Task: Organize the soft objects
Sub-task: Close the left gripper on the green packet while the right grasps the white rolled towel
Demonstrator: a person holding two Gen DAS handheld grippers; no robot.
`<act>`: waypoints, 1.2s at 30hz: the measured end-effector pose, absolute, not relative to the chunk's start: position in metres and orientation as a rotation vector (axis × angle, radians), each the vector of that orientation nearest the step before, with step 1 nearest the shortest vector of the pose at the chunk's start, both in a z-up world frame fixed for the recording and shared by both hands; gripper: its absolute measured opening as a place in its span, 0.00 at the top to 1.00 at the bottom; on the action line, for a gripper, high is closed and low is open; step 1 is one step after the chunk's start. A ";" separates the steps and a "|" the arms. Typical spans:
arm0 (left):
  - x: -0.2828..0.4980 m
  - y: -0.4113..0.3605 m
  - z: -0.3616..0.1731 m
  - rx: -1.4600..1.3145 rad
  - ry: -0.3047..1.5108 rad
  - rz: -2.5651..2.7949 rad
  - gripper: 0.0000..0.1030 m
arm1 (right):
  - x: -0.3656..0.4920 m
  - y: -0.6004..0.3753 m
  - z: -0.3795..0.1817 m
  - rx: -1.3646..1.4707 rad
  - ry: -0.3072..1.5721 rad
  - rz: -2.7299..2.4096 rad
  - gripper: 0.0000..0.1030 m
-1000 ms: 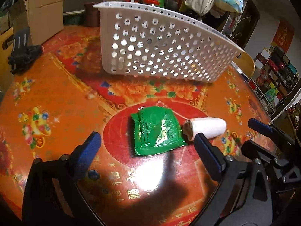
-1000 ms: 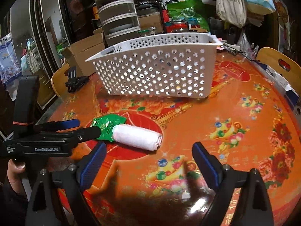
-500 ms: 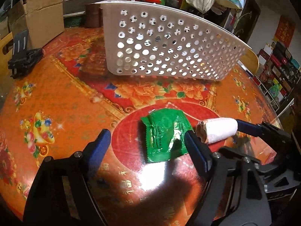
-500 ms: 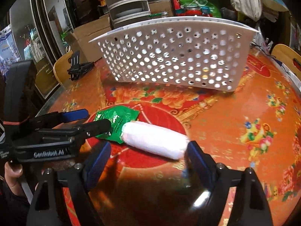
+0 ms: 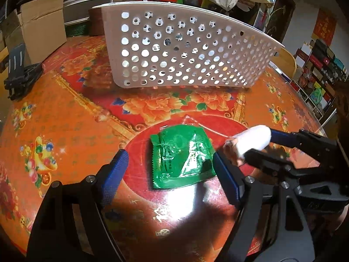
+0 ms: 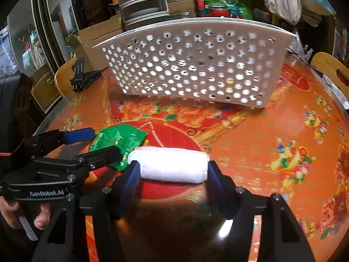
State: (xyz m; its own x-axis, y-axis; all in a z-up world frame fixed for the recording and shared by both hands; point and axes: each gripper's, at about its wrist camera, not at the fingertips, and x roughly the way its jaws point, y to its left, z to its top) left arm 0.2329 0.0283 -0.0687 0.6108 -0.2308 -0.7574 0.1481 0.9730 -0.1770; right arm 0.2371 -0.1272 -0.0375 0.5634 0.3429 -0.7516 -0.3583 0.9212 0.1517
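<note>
A green foil packet (image 5: 182, 155) lies flat on the red and orange table; it also shows in the right wrist view (image 6: 118, 144). My left gripper (image 5: 172, 174) is open with a blue pad on either side of the packet, just above it. A rolled white towel (image 6: 173, 164) lies between the blue pads of my right gripper (image 6: 172, 175), which touch both its ends. The towel also shows in the left wrist view (image 5: 250, 142), with the right gripper around it. A white perforated basket (image 5: 187, 54) stands behind on the table.
A black folded stand (image 5: 19, 74) sits at the table's left edge. Cardboard boxes (image 5: 37, 24), bags and stacked containers crowd the far side behind the basket. A wooden chair back (image 6: 329, 69) is at the right.
Both grippers moved forward and down. The left jaws narrowed around the green packet. The right jaws closed in from wide open onto the ends of the white towel roll.
</note>
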 end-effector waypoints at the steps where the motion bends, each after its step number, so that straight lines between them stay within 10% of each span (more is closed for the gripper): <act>1: 0.233 0.027 -0.069 -0.095 0.888 -0.218 0.25 | 0.237 -0.131 -0.037 -0.012 0.880 0.414 0.41; 3: 0.234 0.024 -0.068 -0.088 0.890 -0.217 0.25 | 0.235 -0.140 -0.036 -0.001 0.876 0.411 0.44; 6: 0.235 0.017 -0.069 -0.073 0.892 -0.218 0.25 | 0.233 -0.153 -0.038 0.007 0.886 0.389 0.75; 13: 0.235 -0.004 -0.068 -0.024 0.901 -0.236 0.25 | 0.232 -0.164 -0.037 0.059 0.877 0.424 0.73; 21: 0.229 0.006 -0.065 -0.063 0.876 -0.227 0.76 | 0.245 -0.155 -0.031 0.039 0.876 0.435 0.46; 25: 0.230 0.018 -0.067 -0.105 0.873 -0.247 0.82 | 0.257 -0.139 -0.032 -0.023 0.903 0.465 0.40; 30: 0.231 0.022 -0.069 -0.135 0.873 -0.289 0.85 | 0.262 -0.127 -0.038 -0.113 0.910 0.479 0.42; 36: 0.228 0.019 -0.066 -0.146 0.852 -0.346 0.90 | 0.251 -0.135 -0.037 -0.120 0.894 0.500 0.71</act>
